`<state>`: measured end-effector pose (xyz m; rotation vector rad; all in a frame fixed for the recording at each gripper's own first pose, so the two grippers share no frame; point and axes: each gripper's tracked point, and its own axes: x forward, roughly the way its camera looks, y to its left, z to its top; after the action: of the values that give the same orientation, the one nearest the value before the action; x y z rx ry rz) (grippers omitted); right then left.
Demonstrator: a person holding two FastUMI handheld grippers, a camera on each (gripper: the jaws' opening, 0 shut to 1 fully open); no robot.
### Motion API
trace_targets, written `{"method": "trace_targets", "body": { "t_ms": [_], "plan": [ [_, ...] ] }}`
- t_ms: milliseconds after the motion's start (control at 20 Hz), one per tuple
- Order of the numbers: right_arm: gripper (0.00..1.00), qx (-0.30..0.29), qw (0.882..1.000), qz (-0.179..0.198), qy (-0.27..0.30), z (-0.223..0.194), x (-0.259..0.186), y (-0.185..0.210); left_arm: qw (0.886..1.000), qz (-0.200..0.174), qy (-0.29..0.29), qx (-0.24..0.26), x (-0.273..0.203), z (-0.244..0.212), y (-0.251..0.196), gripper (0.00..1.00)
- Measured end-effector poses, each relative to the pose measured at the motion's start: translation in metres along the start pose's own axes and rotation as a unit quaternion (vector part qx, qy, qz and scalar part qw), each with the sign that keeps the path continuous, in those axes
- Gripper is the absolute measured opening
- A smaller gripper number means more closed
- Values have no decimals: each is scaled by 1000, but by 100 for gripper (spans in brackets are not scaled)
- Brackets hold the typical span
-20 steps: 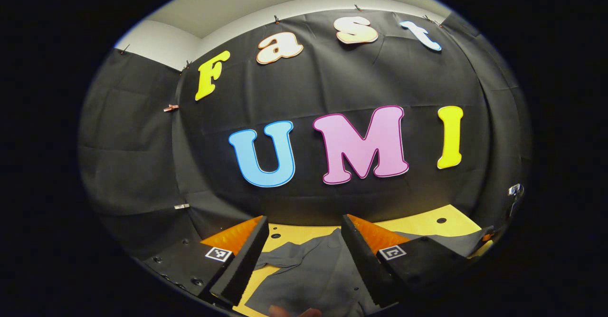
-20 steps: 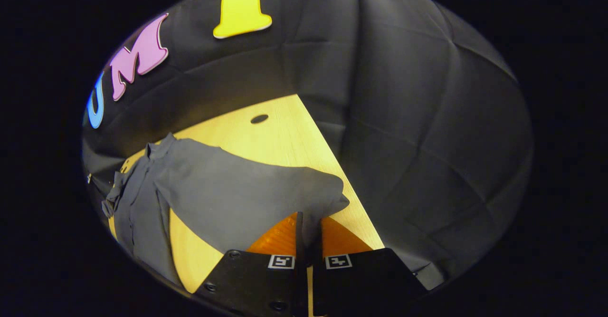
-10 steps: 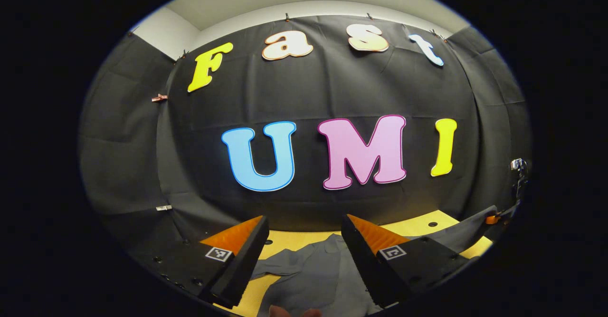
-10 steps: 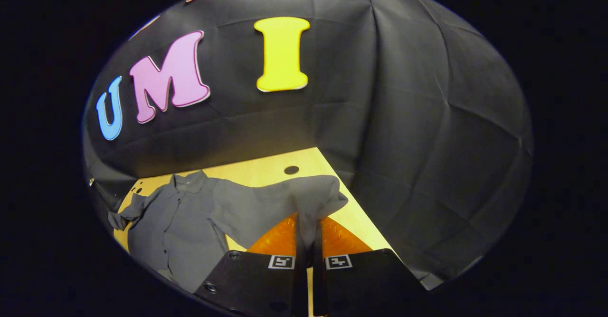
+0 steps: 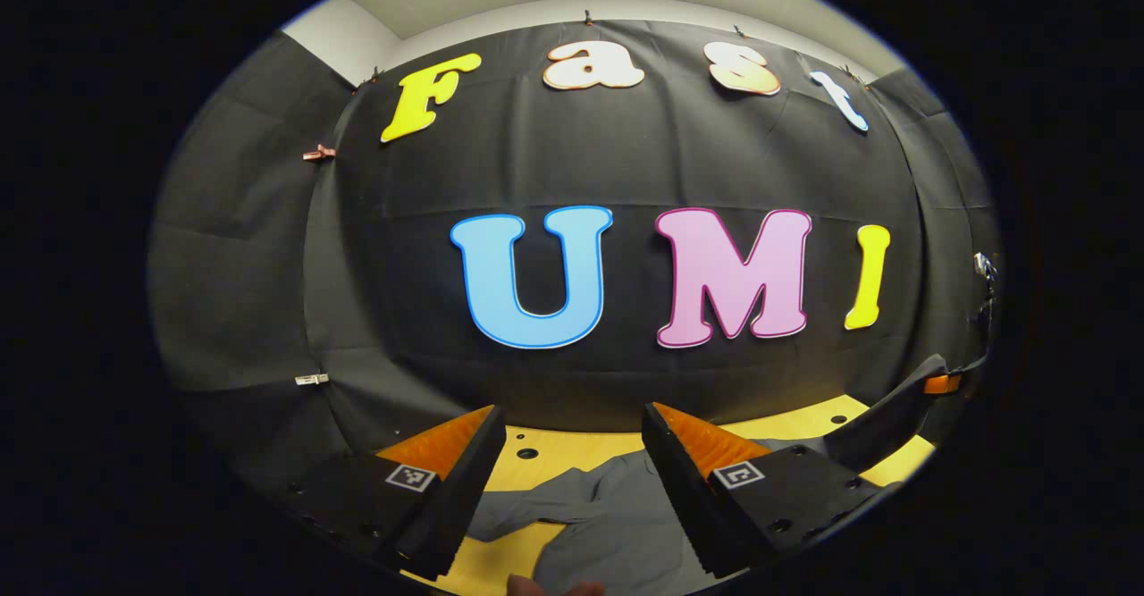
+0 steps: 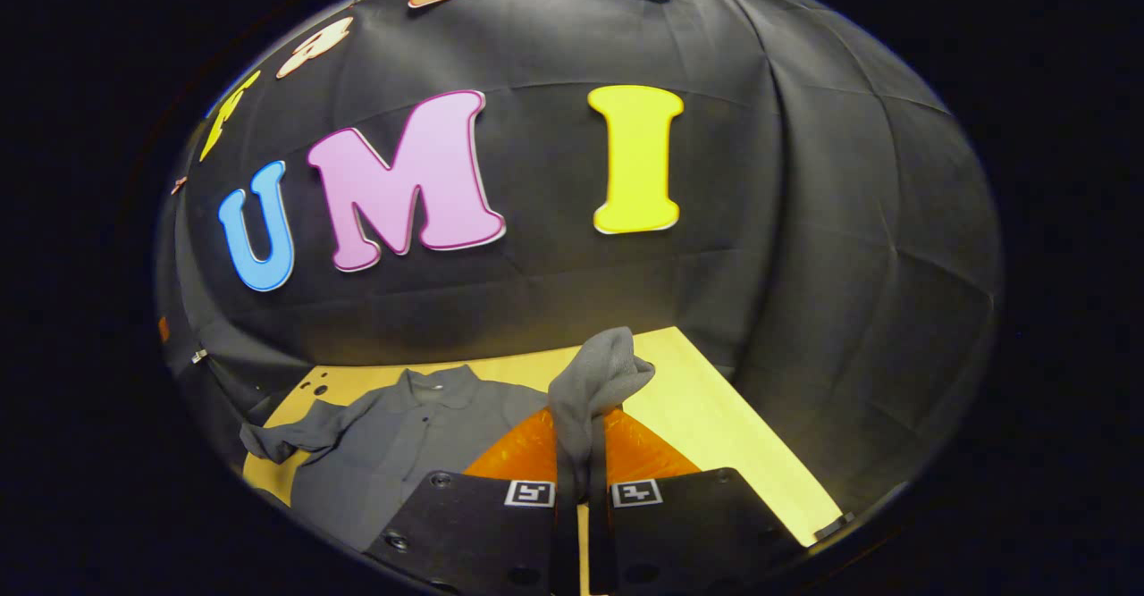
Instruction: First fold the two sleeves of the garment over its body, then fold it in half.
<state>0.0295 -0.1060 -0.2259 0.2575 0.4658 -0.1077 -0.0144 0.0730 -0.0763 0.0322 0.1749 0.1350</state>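
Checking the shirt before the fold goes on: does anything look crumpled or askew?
Yes. The far sleeve lies bunched and twisted beside the grey shirt on the yellow table, not flat. The other sleeve hangs gathered, pinched in the right gripper.

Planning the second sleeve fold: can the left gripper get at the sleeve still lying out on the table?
Probably yes. The left gripper is open above the shirt, and the spread sleeve lies just below with nothing over it. The right gripper holds the other sleeve, well aside.

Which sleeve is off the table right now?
The sleeve pinched in the right gripper, bunched up. The other sleeve lies crumpled on the table.
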Motion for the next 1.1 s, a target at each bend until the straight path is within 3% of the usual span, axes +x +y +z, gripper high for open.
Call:
{"method": "trace_targets", "body": {
  "t_ms": [450,600,1100],
  "plan": [
    [8,-45,995,87,13,-2,30,140,1000,19,18,4,32,-51,70,96],
    [8,-52,993,107,25,-14,40,184,1000,9,29,-6,47,-76,91,96],
    [8,-108,978,145,108,-124,85,303,988,42,143,31,96,-216,185,96]
  ]
}}
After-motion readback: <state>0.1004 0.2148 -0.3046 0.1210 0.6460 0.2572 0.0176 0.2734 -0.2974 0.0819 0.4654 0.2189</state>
